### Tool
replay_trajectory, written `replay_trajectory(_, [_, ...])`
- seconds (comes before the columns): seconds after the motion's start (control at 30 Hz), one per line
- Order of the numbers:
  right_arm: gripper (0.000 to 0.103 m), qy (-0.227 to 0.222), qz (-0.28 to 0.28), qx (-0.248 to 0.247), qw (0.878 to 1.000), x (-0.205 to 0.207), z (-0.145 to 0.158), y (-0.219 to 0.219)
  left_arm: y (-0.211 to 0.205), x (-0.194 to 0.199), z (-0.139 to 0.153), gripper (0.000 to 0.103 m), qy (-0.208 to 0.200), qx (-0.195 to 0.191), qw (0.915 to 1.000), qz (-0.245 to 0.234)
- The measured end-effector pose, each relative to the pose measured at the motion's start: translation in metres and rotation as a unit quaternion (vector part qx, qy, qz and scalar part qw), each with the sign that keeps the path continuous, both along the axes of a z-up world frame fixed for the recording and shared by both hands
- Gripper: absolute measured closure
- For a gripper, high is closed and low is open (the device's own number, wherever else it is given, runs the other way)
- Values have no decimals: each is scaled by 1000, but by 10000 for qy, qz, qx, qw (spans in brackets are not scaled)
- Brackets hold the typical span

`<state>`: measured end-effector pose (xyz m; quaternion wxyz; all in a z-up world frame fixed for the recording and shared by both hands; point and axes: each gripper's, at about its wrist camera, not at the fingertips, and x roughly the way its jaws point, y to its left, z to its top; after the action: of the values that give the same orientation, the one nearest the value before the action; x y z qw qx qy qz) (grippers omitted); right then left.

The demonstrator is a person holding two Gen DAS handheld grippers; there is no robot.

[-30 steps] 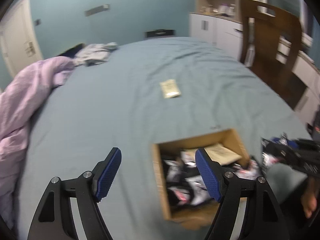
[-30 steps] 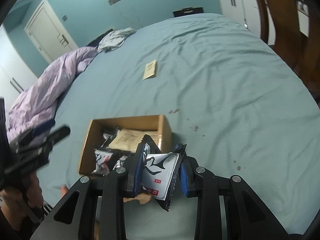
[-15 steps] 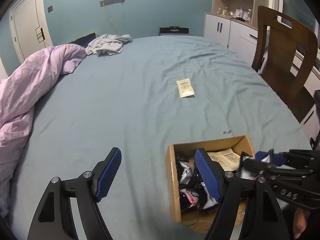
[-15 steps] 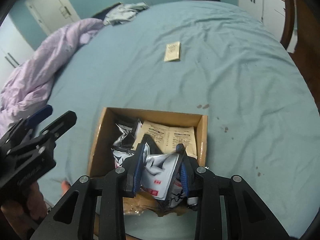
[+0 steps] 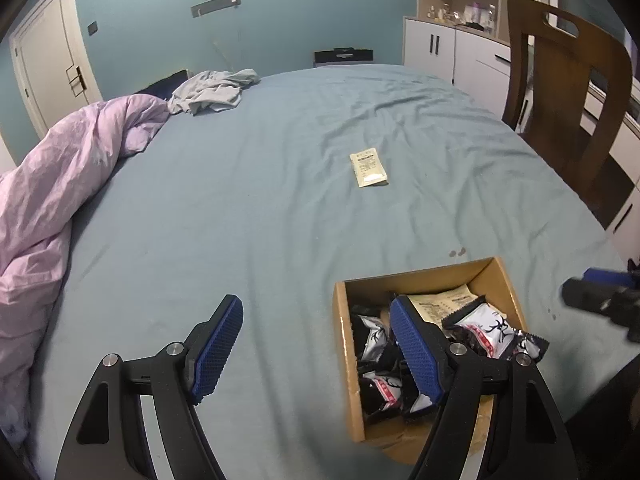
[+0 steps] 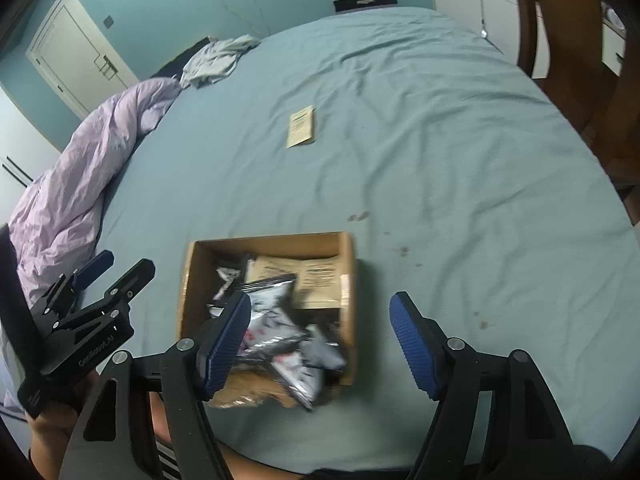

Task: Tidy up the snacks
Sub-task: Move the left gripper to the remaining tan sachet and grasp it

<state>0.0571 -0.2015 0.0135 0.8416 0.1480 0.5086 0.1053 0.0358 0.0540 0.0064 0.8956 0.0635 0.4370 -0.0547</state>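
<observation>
Colours: bed, box, snacks
Teal bed sheet (image 5: 260, 200); tan cardboard box (image 5: 344, 344); black-and-white snack packets (image 5: 486, 330); beige sachet (image 5: 368, 168); lilac duvet (image 5: 60, 184).

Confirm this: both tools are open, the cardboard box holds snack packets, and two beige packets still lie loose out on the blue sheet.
Not quite: only one beige packet lies loose on the blue sheet, as the left wrist view shows. The rest holds.

Dim bluish light, heavy fisheye bending, dark corners, motion-blurred foreground packets.
</observation>
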Motion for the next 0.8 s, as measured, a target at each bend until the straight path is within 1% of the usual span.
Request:
replay_trajectory(0.1, [28, -127, -47, 30, 9999, -9, -6, -18, -4, -3, 2, 26, -106, 71, 9999, -61])
replay_trajectory(0.17, [27, -103, -106, -10, 9999, -15, -18, -28, -9, -2, 2, 25, -155, 120, 9997, -117])
replay_trajectory(0.23, [27, -63, -176, 50, 9998, -22, -34, -34, -18, 2, -4, 25, -47, 293, 9993, -225])
replay_trajectory(0.3, [27, 309, -444, 272, 9982, -22, -44, -42, -24, 6, -9, 25, 78, 411, 9986, -337])
replay_trajectory(0.33, [27, 335, -431, 515, 9972, -19, -44, -45, -27, 7, -9, 25, 88, 451, 9983, -356])
replay_trajectory(0.37, [27, 264, -433, 681, 9964, -19, -43, -48, -29, 9, -9, 25, 90, 482, 9981, -379])
replay_trajectory(0.4, [27, 232, -488, 691, 9961, -17, -41, -50, -30, 12, -8, 24, 85, 486, 9980, -405])
replay_trajectory(0.47, [27, 146, -542, 476, 9973, -13, -40, -51, -35, 24, -7, 22, 183, 476, 9977, -455])
replay_trajectory(0.53, [27, 136, -550, 82, 9984, -9, -42, -49, -41, 39, -7, 22, 309, 515, 9970, -489])
replay_trajectory(0.57, [27, 139, -525, 0, 9985, -8, -42, -48, -44, 48, -6, 22, 356, 539, 9966, -515])
replay_trajectory(0.63, [27, 166, -423, 101, 9989, -6, -45, -44, -54, 66, -4, 20, 415, 574, 9959, -555])
replay_trajectory(0.7, [27, 237, -339, 382, 9984, -4, -48, -43, -64, 87, -1, 13, 475, 574, 9953, -613])
replay_trajectory(0.73, [27, 302, -299, 515, 9978, -3, -50, -43, -69, 97, -1, 11, 503, 544, 9954, -609])
replay_trajectory(0.8, [27, 364, -271, 652, 9968, -1, -50, -47, -75, 121, -5, 3, 656, 396, 9958, -493])
